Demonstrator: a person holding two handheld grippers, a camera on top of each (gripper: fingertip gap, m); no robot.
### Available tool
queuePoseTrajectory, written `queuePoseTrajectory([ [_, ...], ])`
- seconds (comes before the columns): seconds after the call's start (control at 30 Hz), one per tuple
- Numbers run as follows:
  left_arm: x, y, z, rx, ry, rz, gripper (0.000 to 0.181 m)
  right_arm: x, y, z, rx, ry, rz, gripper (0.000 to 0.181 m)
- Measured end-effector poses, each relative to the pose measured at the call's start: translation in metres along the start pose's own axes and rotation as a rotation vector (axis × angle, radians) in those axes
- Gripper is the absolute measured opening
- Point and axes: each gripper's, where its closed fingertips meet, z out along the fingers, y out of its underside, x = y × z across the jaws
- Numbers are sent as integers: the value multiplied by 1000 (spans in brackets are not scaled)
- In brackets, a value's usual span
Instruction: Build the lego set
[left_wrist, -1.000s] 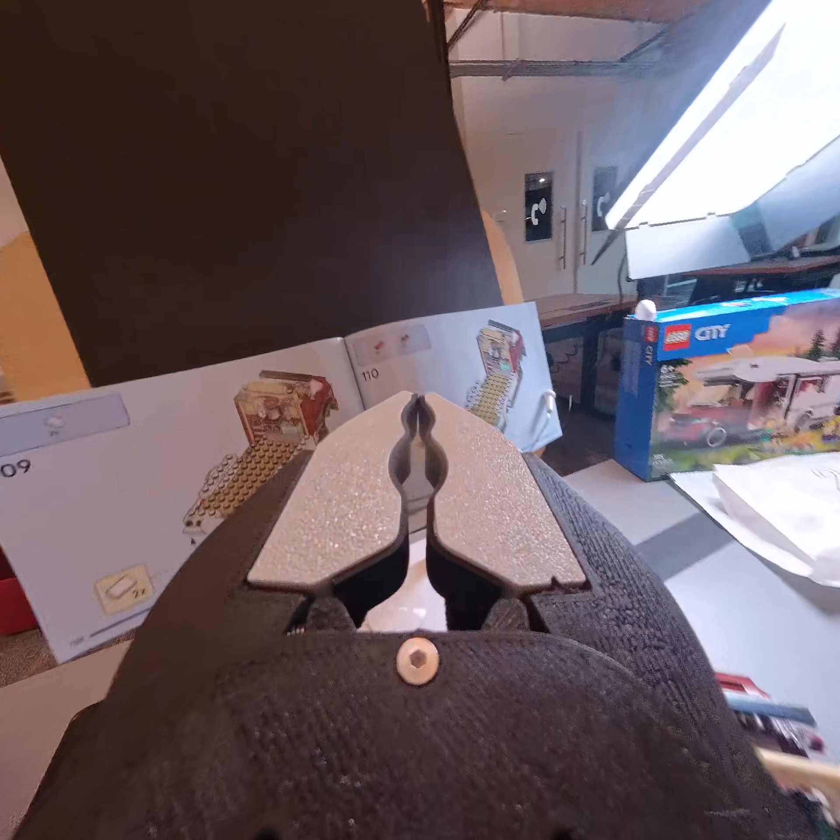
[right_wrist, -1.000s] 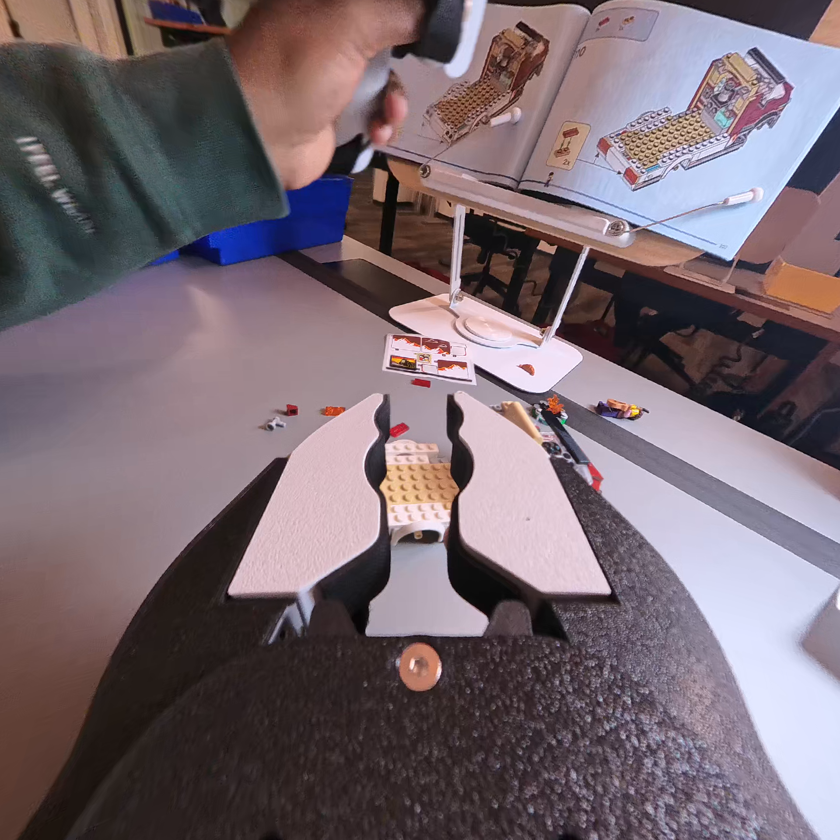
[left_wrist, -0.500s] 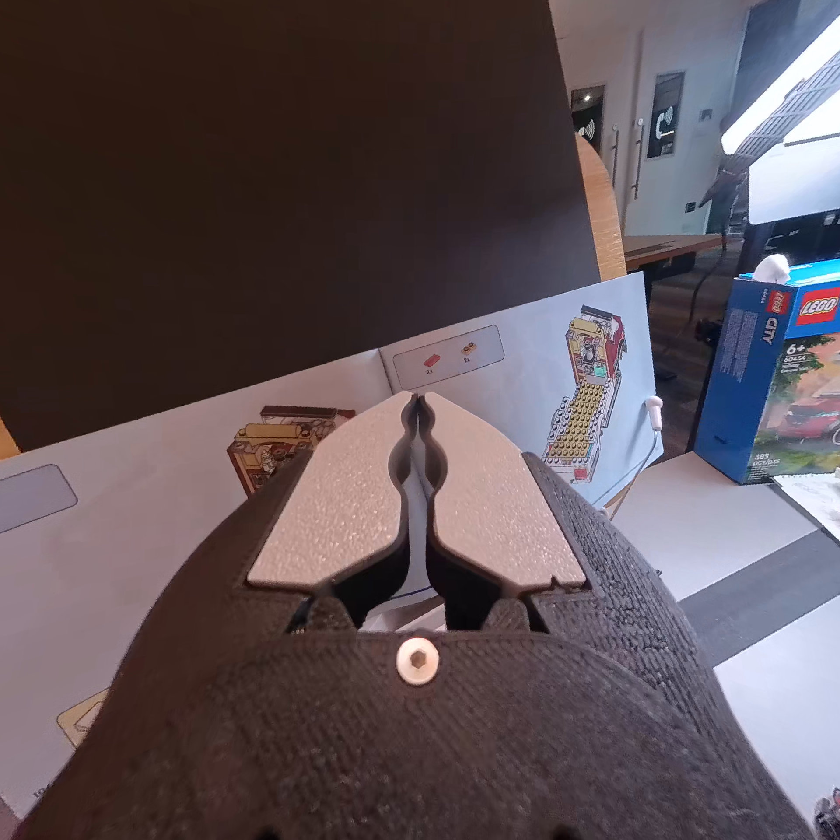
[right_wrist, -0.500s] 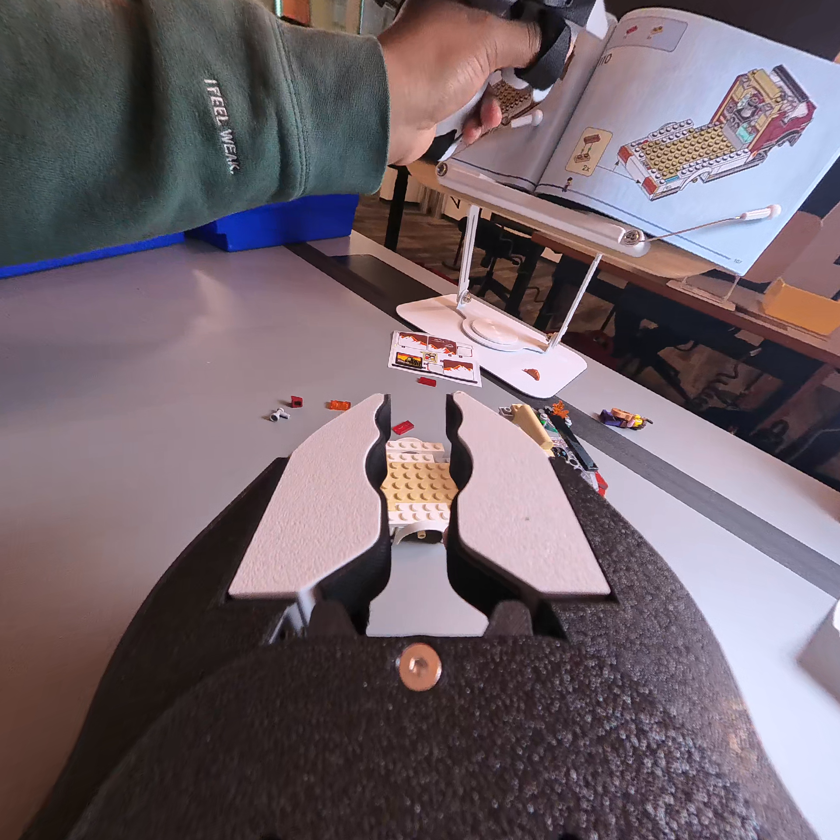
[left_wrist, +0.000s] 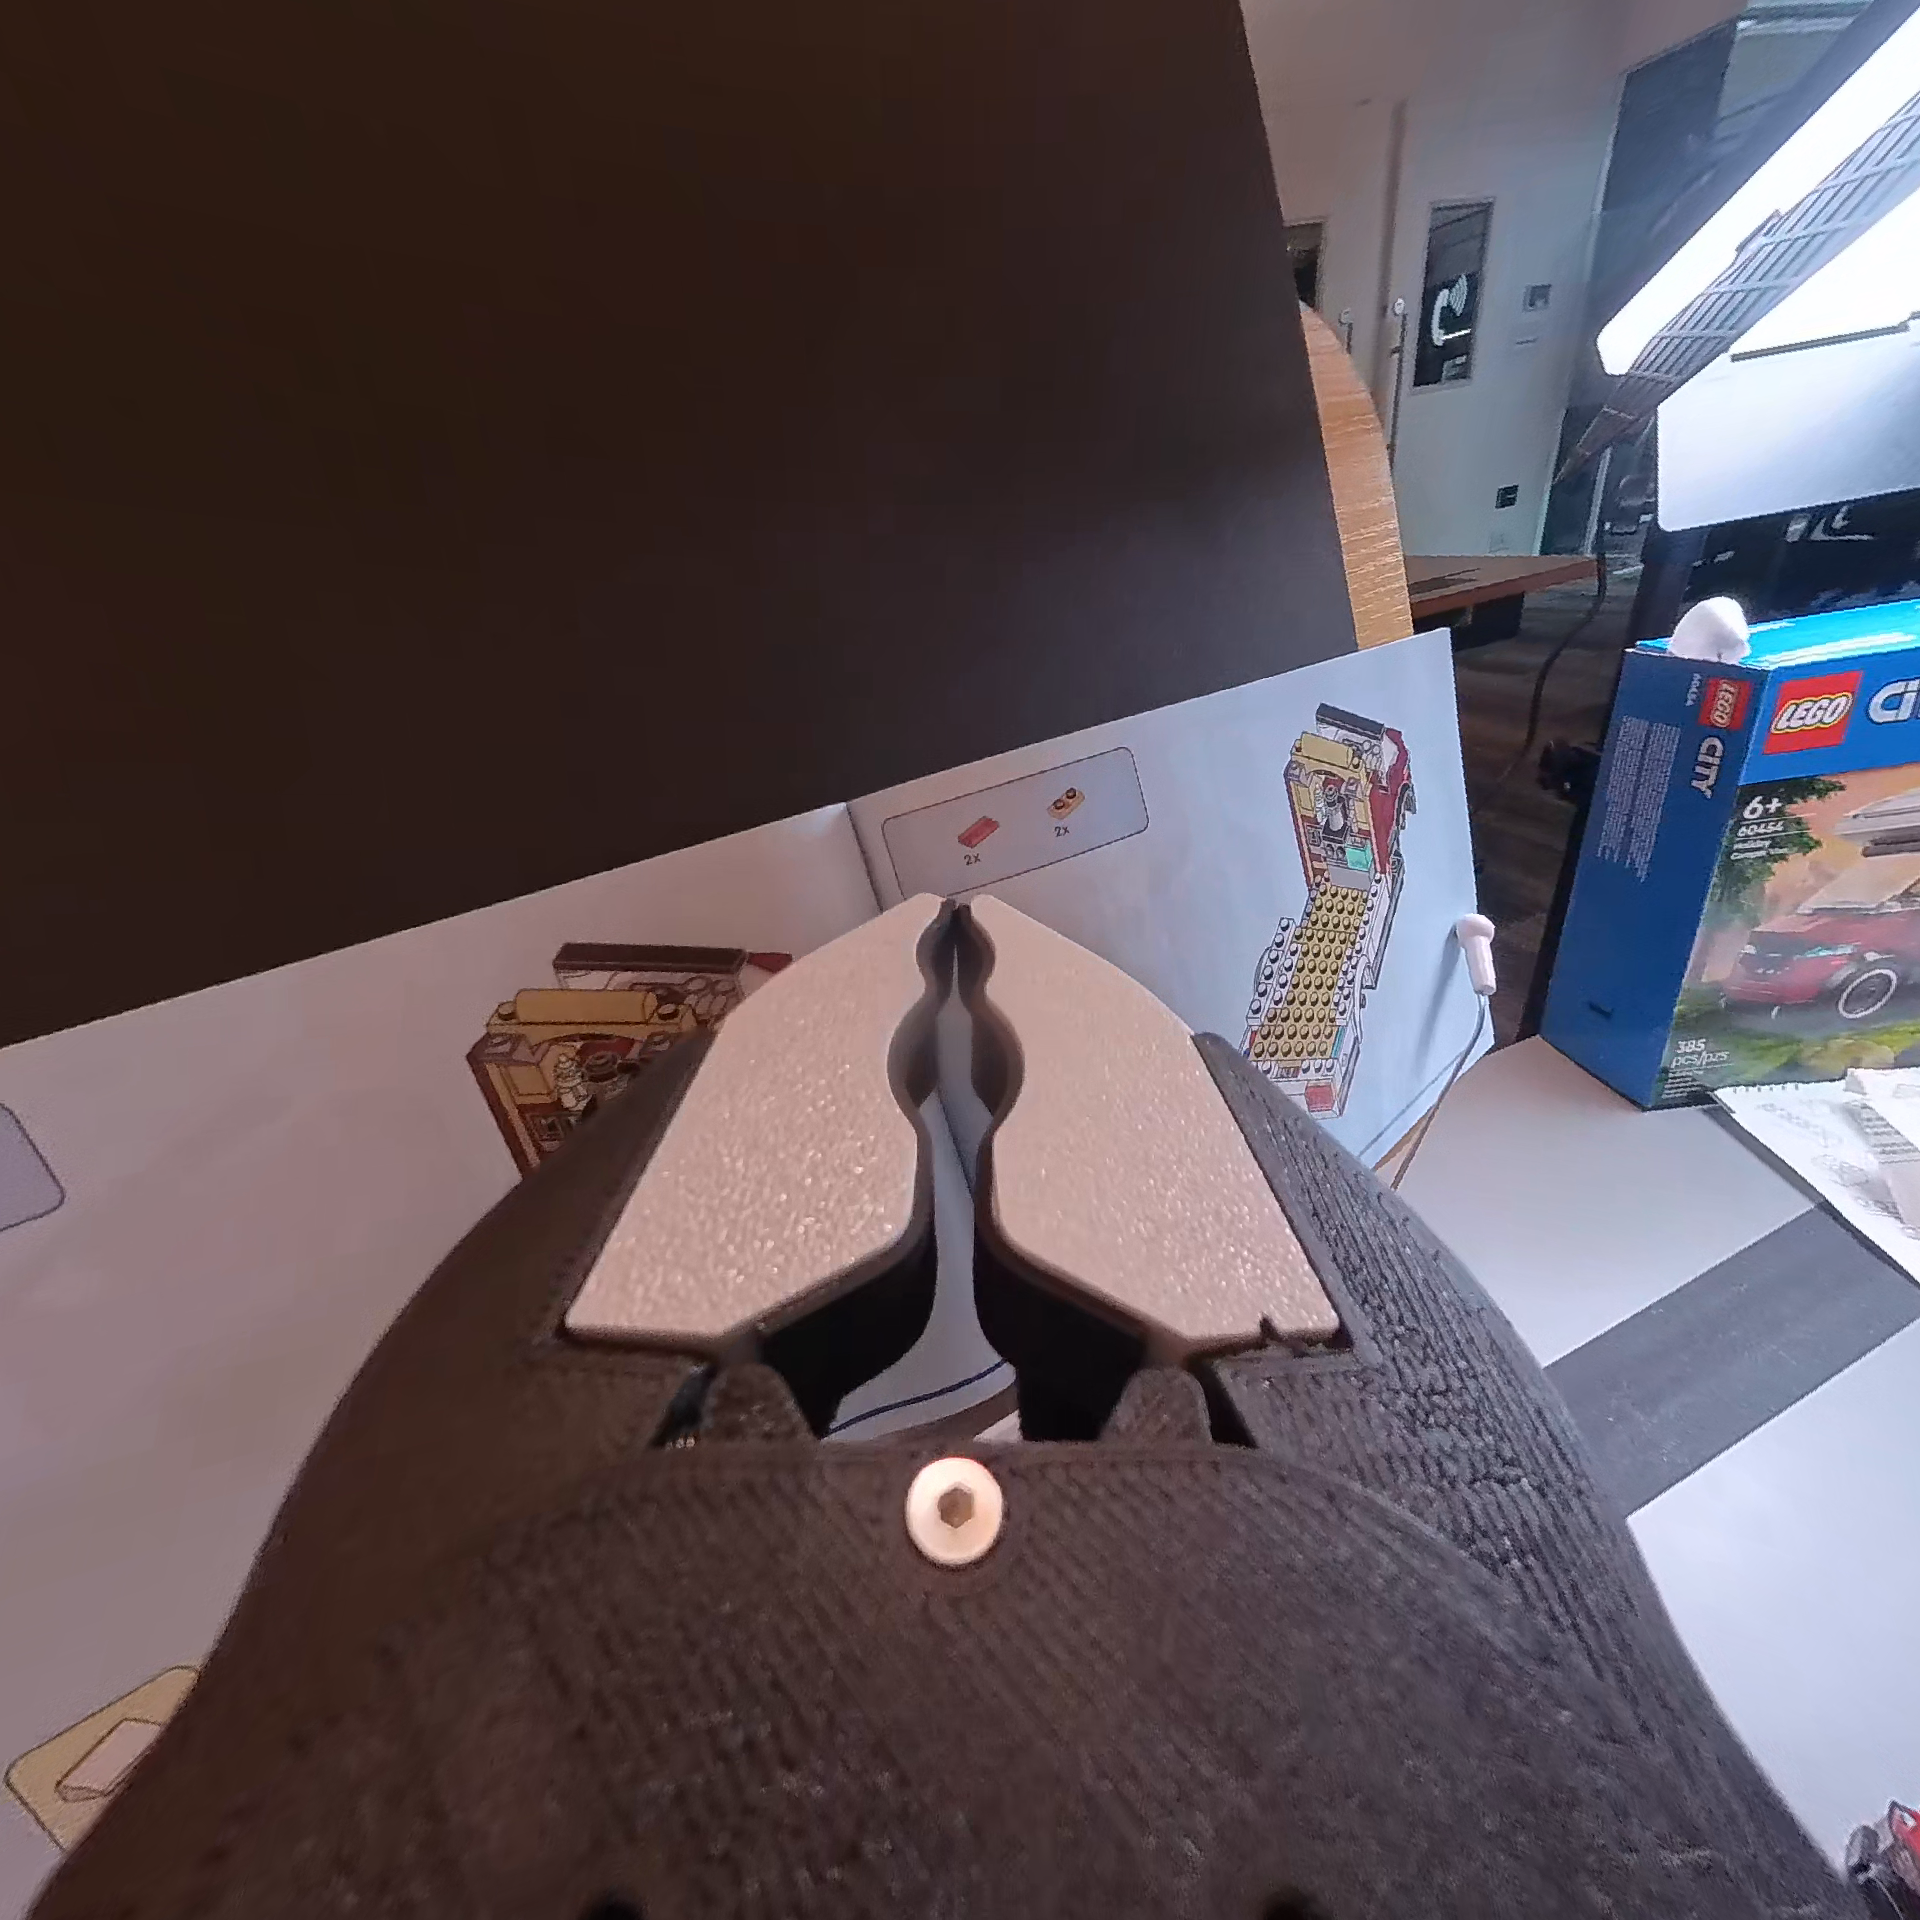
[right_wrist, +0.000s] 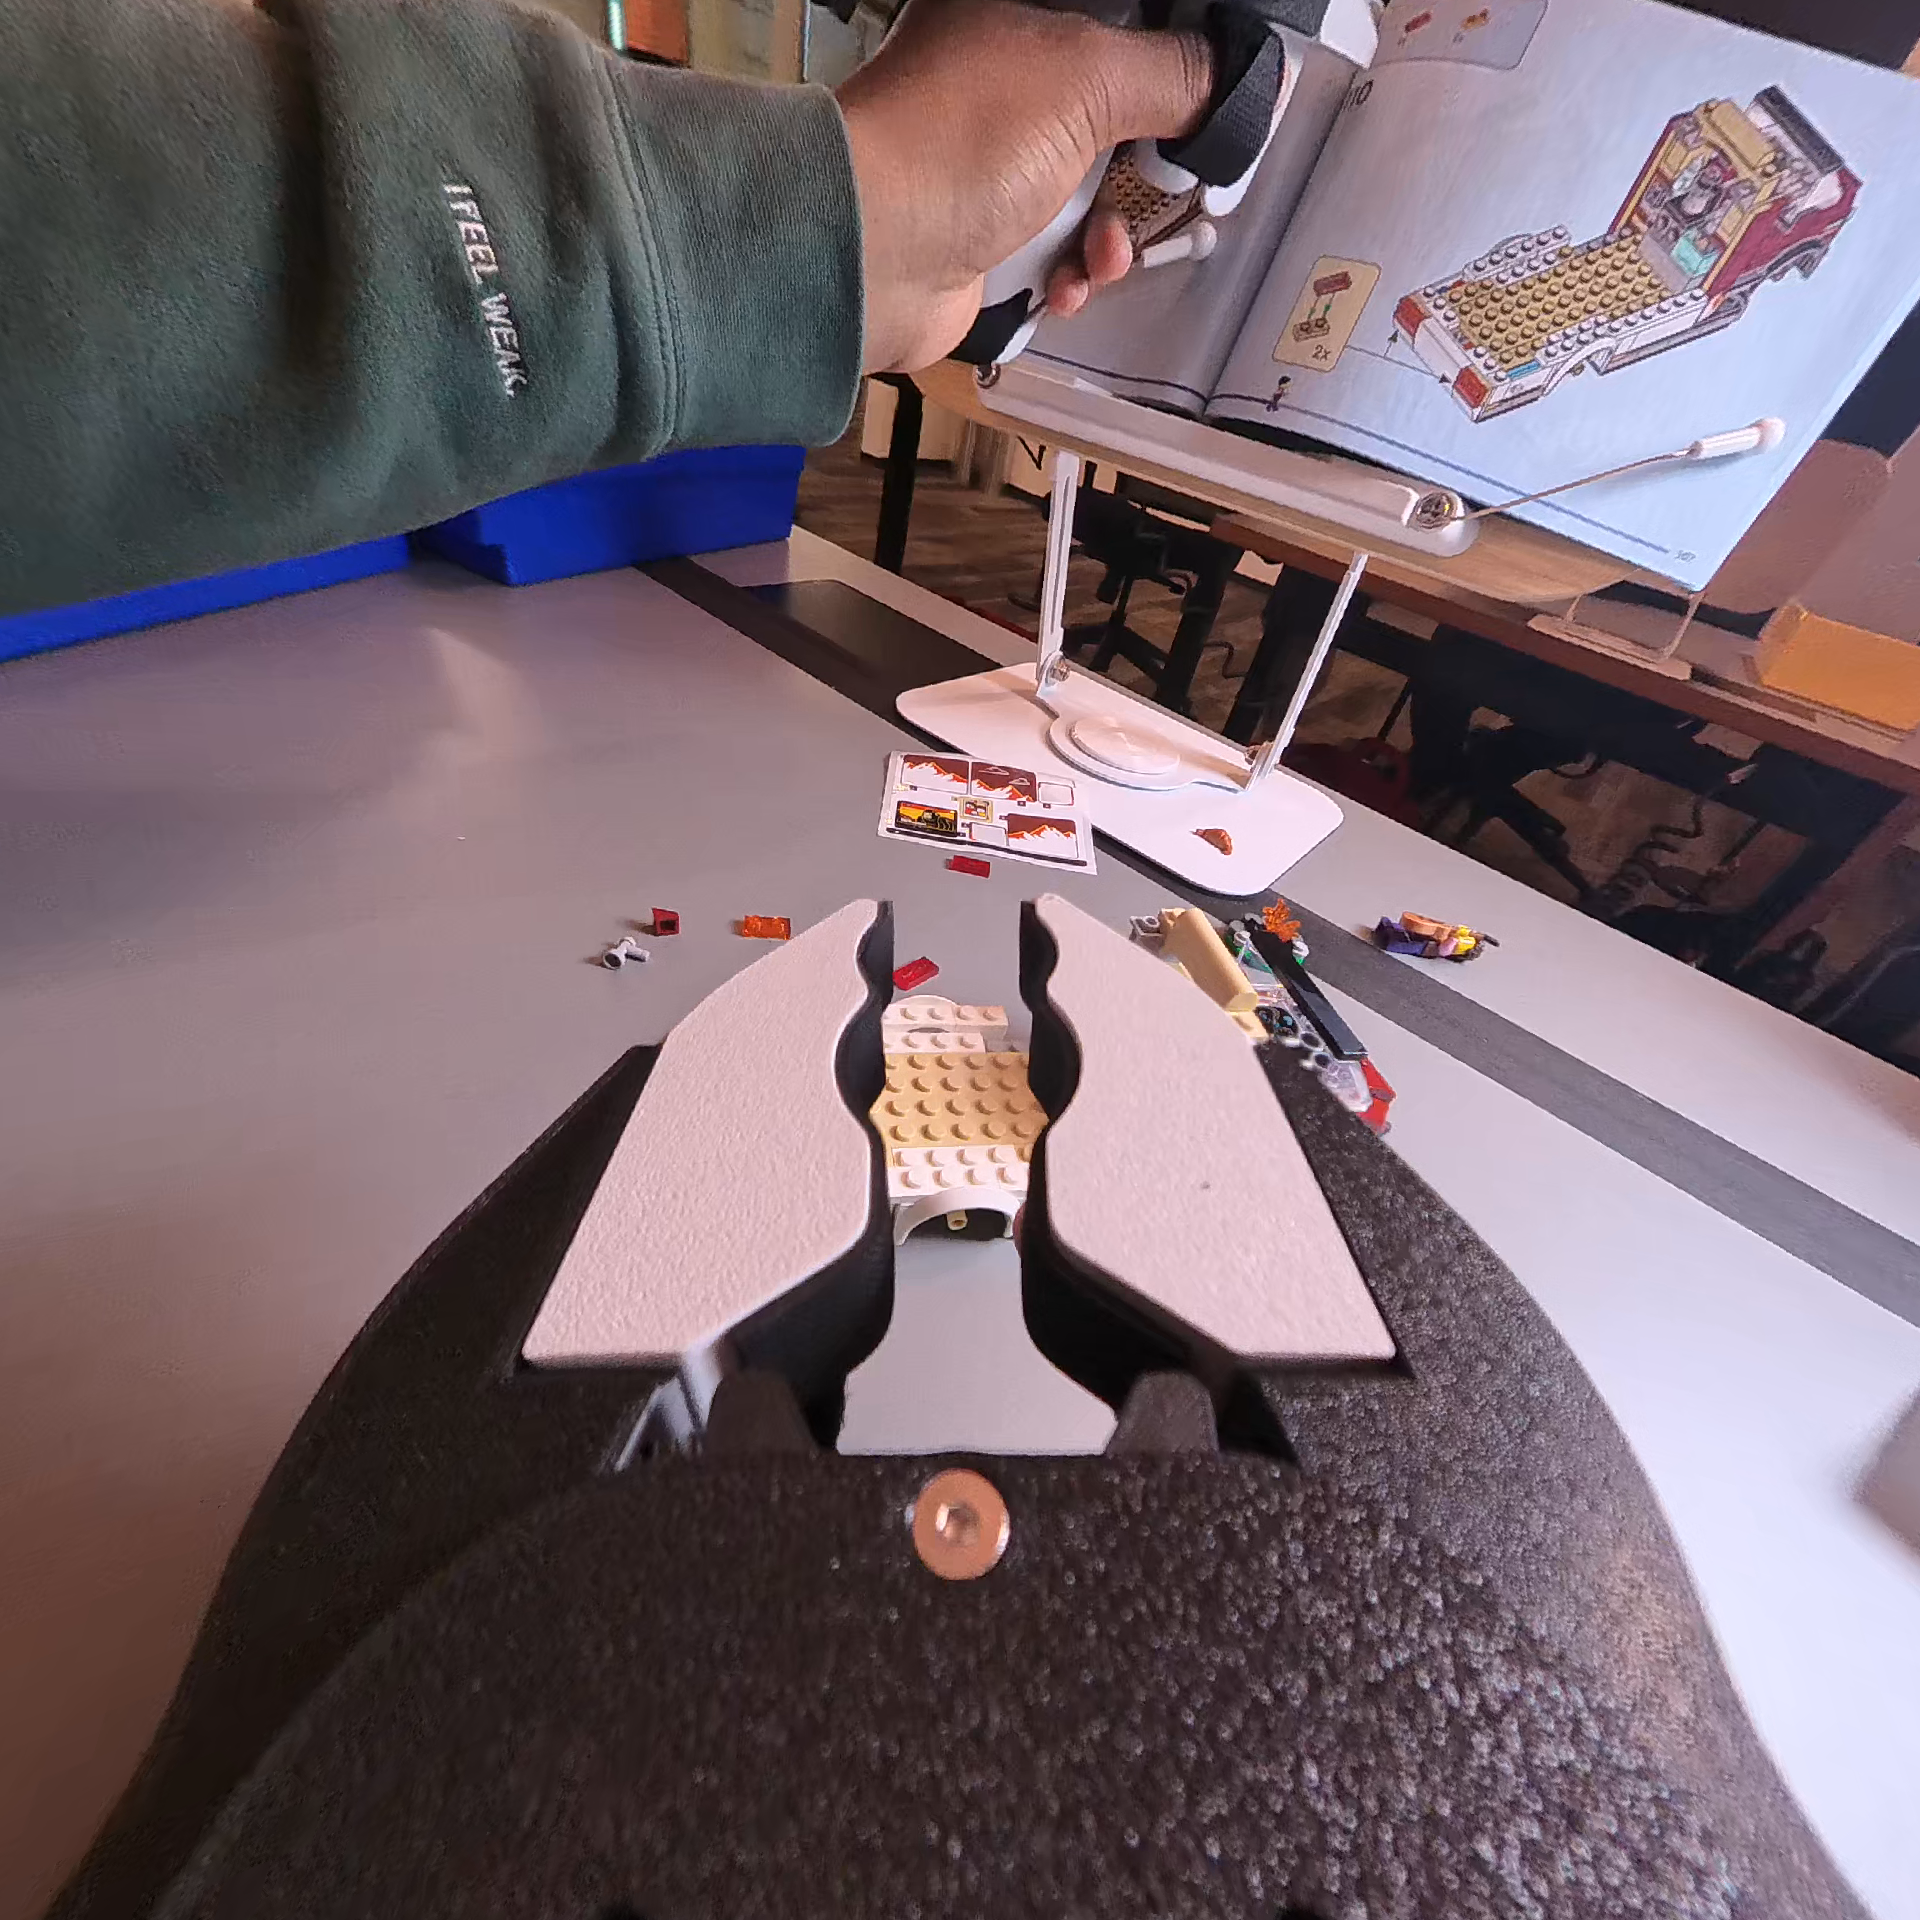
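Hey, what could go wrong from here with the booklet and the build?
The left gripper is shut against the open instruction booklet; pushing harder might tip its white stand. The right gripper, jaws open around the tan build, might scatter the small red piece nearby.

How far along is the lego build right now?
Partly done: a tan and white studded base sits between the open right hand-held gripper fingers. The shut left hand-held gripper is at the instruction booklet. Loose pieces still await attaching.
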Motion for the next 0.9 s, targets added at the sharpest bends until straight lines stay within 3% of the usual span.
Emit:
queuePoseTrajectory([
  [0.9,4,0,3,-3,14,-24,0,-9,9,2,-50,-71,40,22],
])
